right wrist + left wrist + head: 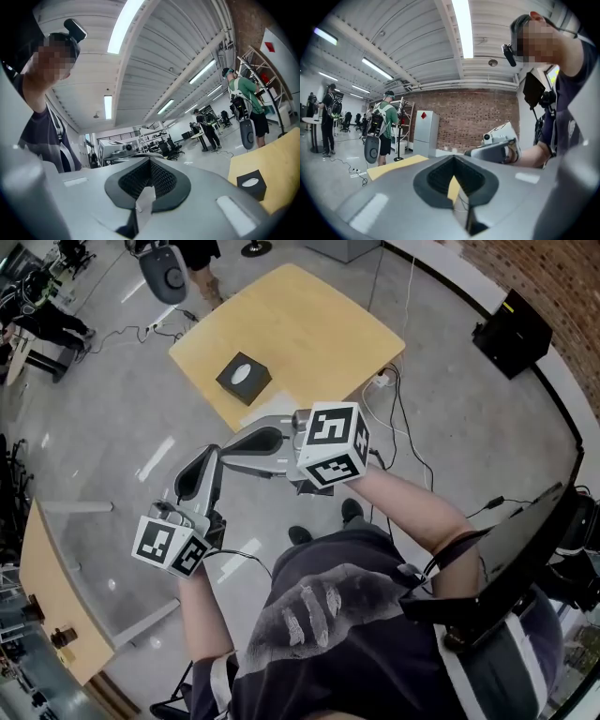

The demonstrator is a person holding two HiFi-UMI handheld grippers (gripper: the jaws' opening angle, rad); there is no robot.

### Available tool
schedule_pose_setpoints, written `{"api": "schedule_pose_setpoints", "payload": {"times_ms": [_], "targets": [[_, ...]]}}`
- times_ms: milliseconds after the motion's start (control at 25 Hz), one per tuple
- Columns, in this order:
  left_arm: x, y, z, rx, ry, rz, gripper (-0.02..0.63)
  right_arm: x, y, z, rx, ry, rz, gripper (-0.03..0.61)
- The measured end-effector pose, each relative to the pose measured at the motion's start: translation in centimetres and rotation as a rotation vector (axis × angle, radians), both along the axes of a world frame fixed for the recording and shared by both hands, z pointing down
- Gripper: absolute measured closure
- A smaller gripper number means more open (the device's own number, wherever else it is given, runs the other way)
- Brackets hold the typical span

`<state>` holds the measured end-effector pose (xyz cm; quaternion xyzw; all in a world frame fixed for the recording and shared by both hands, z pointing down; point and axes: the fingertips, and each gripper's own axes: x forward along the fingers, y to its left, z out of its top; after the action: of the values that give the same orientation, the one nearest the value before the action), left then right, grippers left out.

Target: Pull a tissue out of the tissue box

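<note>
Black tissue box [244, 377] sits apart (left hand-held gripper [204, 461], right hand-held gripper [230, 448] both pressed together, empty).

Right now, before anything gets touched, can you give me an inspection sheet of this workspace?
Surface: light wooden table with rounded corners, on a grey floor.
Job's things: black square tissue box with a white oval on top, toward the table's near-left edge, untouched.
Clutter: nothing seen on the table besides the box.
Grippers: left tongs and right tongs both shut, empty, held in the air short of the table.
Cables: white cables on the floor at the table's right; black cable at its left.
Surroundings: brick wall, black case, second wooden table, people standing farther off.
</note>
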<state>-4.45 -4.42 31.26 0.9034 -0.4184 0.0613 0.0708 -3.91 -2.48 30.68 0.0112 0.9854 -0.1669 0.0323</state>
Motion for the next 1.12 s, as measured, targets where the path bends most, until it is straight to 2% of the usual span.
{"api": "schedule_pose_setpoints", "payload": {"times_ms": [240,360,480,800,1120], "targets": [[3.2,-0.7,0.1,-0.02,-0.048,-0.084,0.615,3.3,-0.7,0.2,-0.06,-0.062,-0.099,0.58],[4.2,-0.7,0.6,-0.029,-0.079,-0.142,0.615,4.5,-0.8,0.7,-0.081,-0.078,-0.117,0.58],[4.6,-0.3,1.1,-0.044,-0.073,-0.189,0.615,5.1,-0.9,1.2,-0.079,-0.07,-0.118,0.58],[3.5,2.1,1.9,-0.061,-0.035,-0.248,0.614,5.5,0.4,1.9,-0.086,-0.057,-0.09,0.581],[1.3,9.0,2.1,-0.031,-0.014,-0.23,0.614,2.9,6.7,2.0,-0.068,-0.025,-0.071,0.581]]}}
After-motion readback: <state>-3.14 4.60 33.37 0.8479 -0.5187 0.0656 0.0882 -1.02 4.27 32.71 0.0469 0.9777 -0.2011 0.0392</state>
